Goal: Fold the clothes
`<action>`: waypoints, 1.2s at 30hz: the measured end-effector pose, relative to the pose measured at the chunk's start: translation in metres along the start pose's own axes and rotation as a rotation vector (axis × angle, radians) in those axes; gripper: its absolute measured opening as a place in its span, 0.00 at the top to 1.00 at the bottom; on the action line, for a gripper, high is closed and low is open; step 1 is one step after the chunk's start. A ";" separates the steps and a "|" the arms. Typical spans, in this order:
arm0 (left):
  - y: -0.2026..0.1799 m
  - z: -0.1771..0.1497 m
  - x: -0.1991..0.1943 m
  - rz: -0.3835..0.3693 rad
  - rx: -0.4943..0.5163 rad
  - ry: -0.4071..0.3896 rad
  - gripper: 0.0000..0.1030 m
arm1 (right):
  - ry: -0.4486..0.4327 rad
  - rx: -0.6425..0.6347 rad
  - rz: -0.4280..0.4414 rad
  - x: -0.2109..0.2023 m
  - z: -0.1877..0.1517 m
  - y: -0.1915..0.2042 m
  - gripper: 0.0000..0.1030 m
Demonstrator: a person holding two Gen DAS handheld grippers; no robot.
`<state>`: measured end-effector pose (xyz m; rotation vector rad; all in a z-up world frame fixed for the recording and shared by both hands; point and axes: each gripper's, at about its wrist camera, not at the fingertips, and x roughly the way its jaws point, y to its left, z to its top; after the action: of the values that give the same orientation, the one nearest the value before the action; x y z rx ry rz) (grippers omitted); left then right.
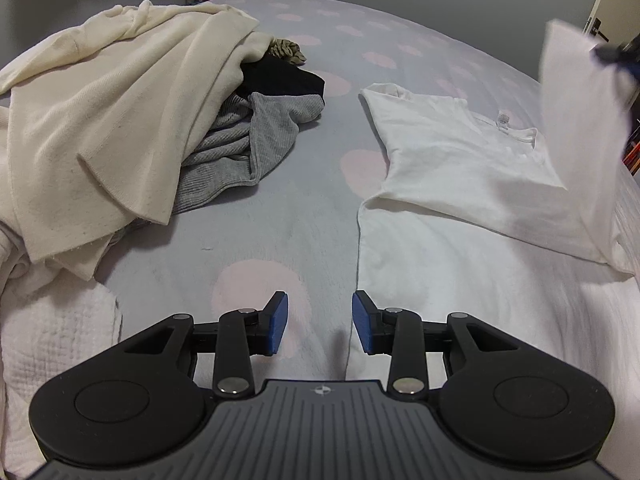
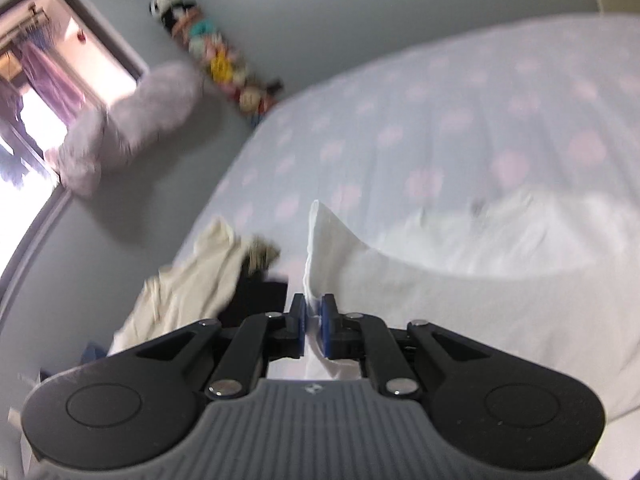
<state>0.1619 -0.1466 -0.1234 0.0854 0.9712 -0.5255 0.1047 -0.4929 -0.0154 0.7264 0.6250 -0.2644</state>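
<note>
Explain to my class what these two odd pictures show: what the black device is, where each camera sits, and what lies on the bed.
Each picture comes from a camera mounted on a hand-held gripper, looking forward along its blue-padded jaws; a person holds one per hand. In the left wrist view, the left gripper hovers open over the spotted bedspread. A pile of unfolded clothes lies to the left; a white T-shirt lies spread to the right. In the right wrist view, the right gripper is shut on the T-shirt's edge, lifting it.
</note>
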 end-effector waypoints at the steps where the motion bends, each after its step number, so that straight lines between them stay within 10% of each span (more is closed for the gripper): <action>1: 0.001 0.001 0.001 0.000 0.000 0.002 0.68 | 0.024 -0.001 0.001 0.012 -0.010 0.004 0.91; 13: -0.003 0.018 0.004 0.016 0.025 0.012 0.67 | 0.142 -0.062 0.012 0.071 -0.058 0.012 0.77; 21: -0.017 0.024 -0.002 0.002 0.039 0.000 0.65 | 0.112 -0.140 -0.001 0.024 -0.065 -0.011 0.62; 36: -0.040 0.045 -0.001 -0.128 -0.004 -0.018 0.65 | 0.035 -0.165 -0.274 -0.088 -0.113 -0.136 0.53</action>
<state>0.1774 -0.1941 -0.0905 0.0143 0.9641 -0.6408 -0.0734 -0.5126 -0.0997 0.4867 0.7710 -0.4484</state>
